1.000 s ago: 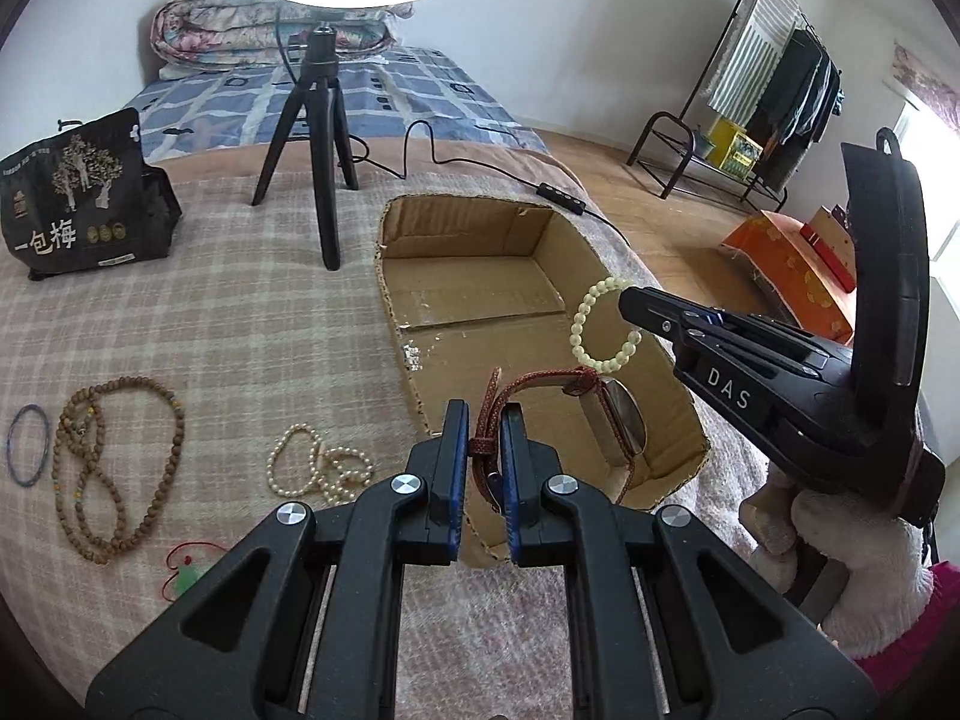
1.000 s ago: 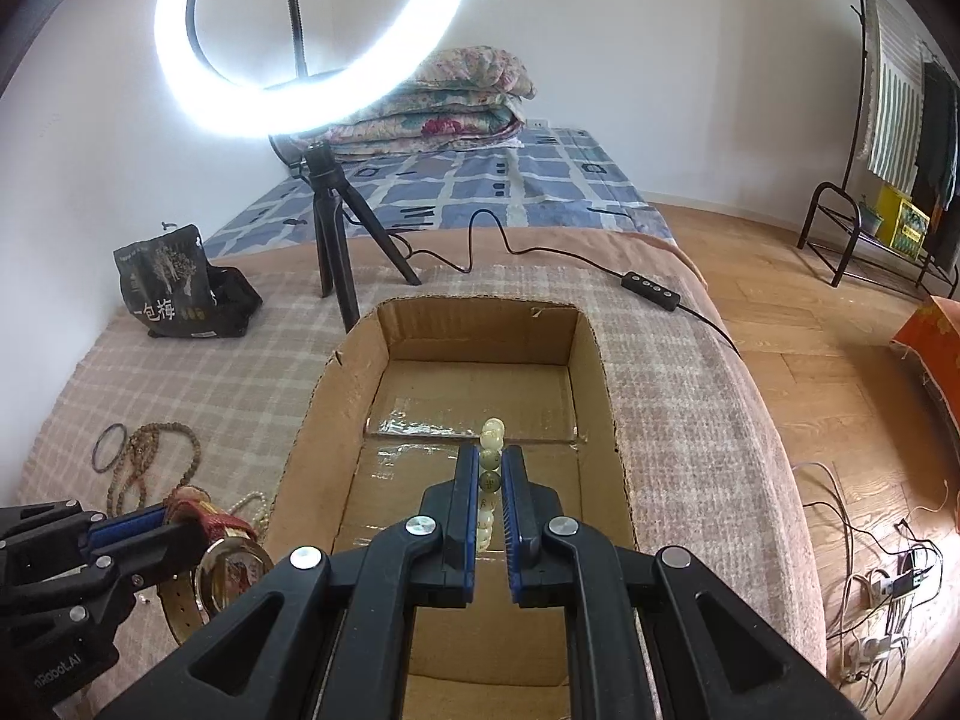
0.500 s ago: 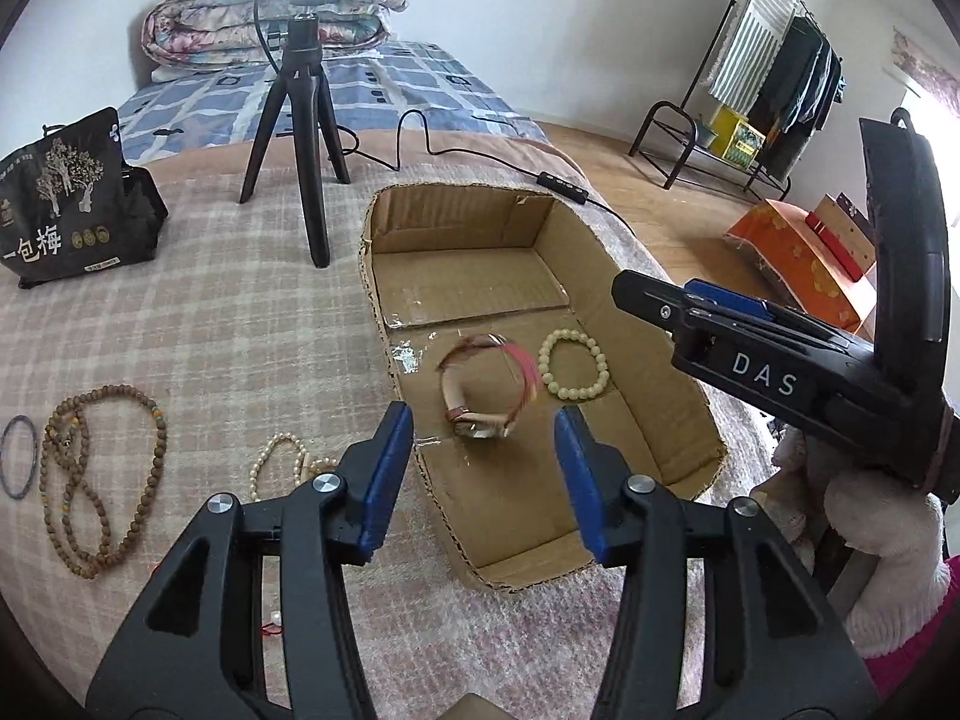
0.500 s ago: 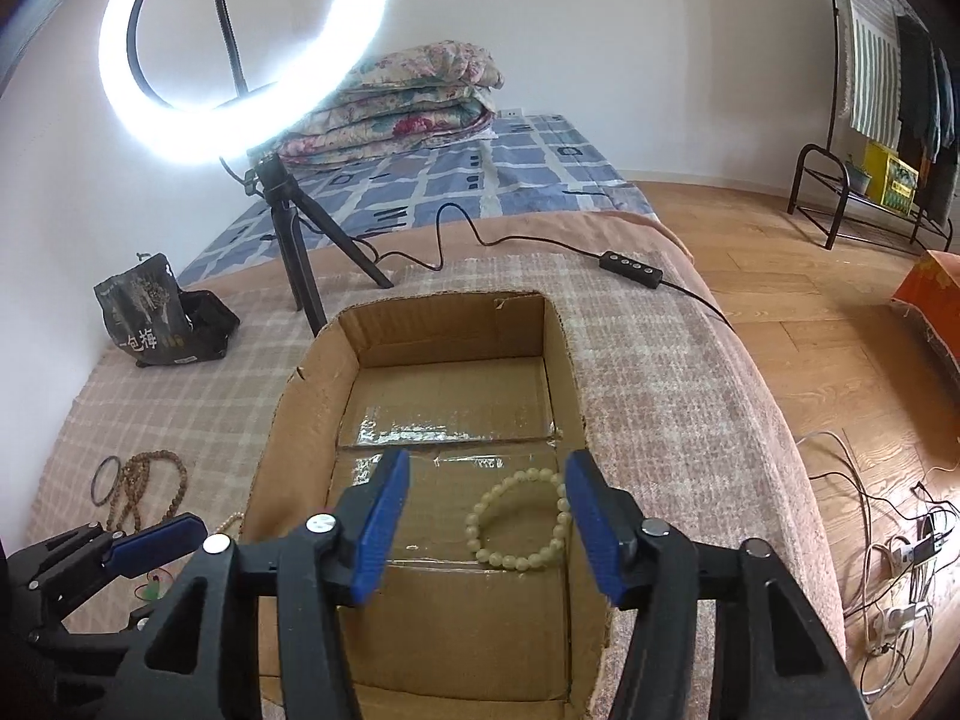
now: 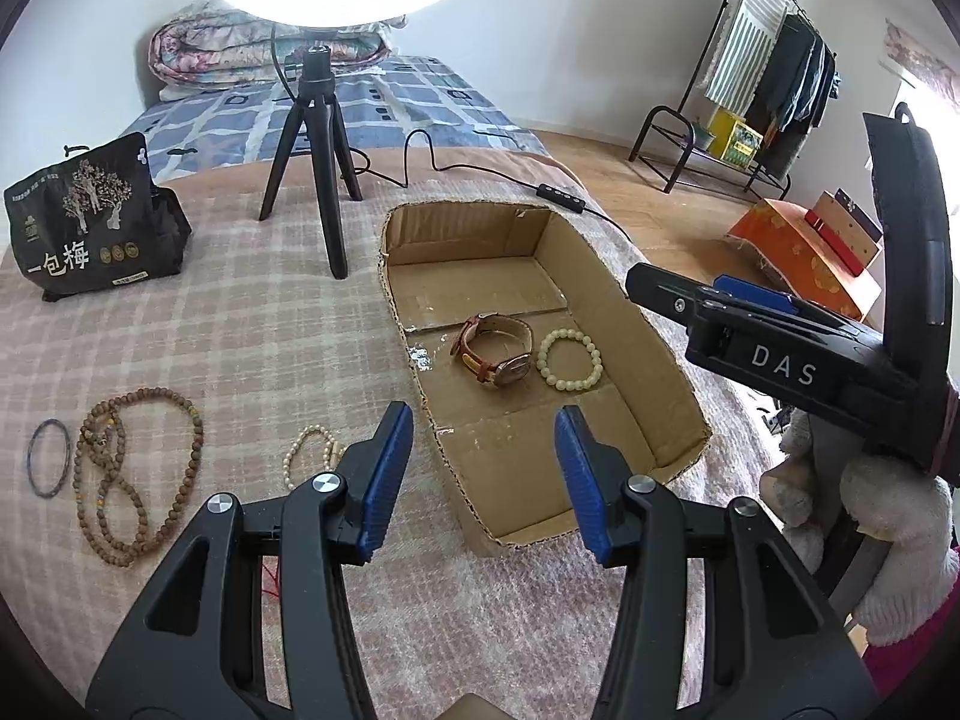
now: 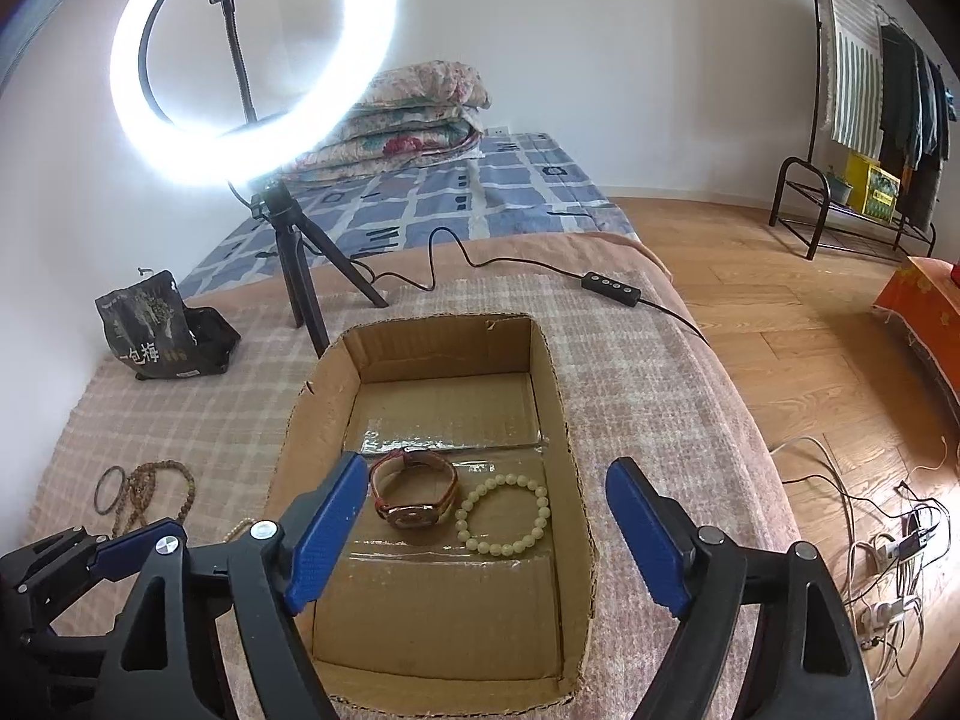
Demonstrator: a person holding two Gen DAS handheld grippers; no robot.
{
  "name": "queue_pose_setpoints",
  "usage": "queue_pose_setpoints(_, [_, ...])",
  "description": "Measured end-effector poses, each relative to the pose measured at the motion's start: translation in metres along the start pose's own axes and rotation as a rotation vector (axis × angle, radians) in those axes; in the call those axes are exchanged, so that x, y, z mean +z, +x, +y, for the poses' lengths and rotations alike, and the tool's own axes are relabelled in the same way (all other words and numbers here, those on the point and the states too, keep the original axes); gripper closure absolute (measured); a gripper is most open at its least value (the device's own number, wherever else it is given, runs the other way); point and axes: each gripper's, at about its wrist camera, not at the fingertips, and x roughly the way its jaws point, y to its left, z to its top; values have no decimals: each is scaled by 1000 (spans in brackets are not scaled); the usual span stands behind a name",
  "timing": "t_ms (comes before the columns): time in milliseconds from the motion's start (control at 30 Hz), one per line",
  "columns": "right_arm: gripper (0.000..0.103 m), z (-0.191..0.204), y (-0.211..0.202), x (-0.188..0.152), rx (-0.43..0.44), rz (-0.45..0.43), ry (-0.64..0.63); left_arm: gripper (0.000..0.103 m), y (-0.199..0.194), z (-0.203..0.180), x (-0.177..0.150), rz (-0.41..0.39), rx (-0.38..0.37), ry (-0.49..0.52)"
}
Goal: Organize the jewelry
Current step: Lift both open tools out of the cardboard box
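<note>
**Watch and bead bracelet now lie in the box, both grippers empty**

A second ago the left gripper (image 5: 483, 468) was clamped on the strap of the watch (image 5: 497, 349) and the right gripper (image 6: 486, 531) was pinched on the pale bead bracelet (image 6: 503, 515), both held over the cardboard box (image 5: 606, 294). Half a second ago the jaws had already spread and the two pieces were down inside. Now both pairs of jaws stand wide open and hold nothing, and from each wrist view the box floor shows between the blue pads.

Inside the box, the watch rests on its side on the taped floor near the middle, brown strap looped, face tilted toward the near end. The pale bead bracelet lies flat just to its right, very close to the watch or touching it; which one cannot be told. The rest of the box floor is bare cardboard with a strip of glossy tape across it.

Outside the box, on the checked blanket (image 5: 252, 336) to its left, lie a long string of brown wooden beads (image 5: 129, 468), a thin dark bangle (image 5: 48, 456) beside that, and a small pearl strand (image 5: 309, 450) partly hidden behind the left gripper's left finger. A bit of red cord (image 5: 273, 573) shows under that gripper. Farther back stand a black snack bag (image 5: 90, 222) and the ring light's tripod (image 5: 312, 138).
</note>
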Motion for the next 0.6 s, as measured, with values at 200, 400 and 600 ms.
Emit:
queue_pose_setpoints(200, [15,7,-20,0,-8,-21,8,53,-21,12,-5,-11,13,-14])
queue_pose_setpoints(400, [12,17,-37,-5,-27,-36,21,53,-45,38,-10,-37,43,-49])
queue_pose_setpoints(600, [10,39,-54,-11,-10,-50,-2,53,-66,70,-14,-51,80,-68])
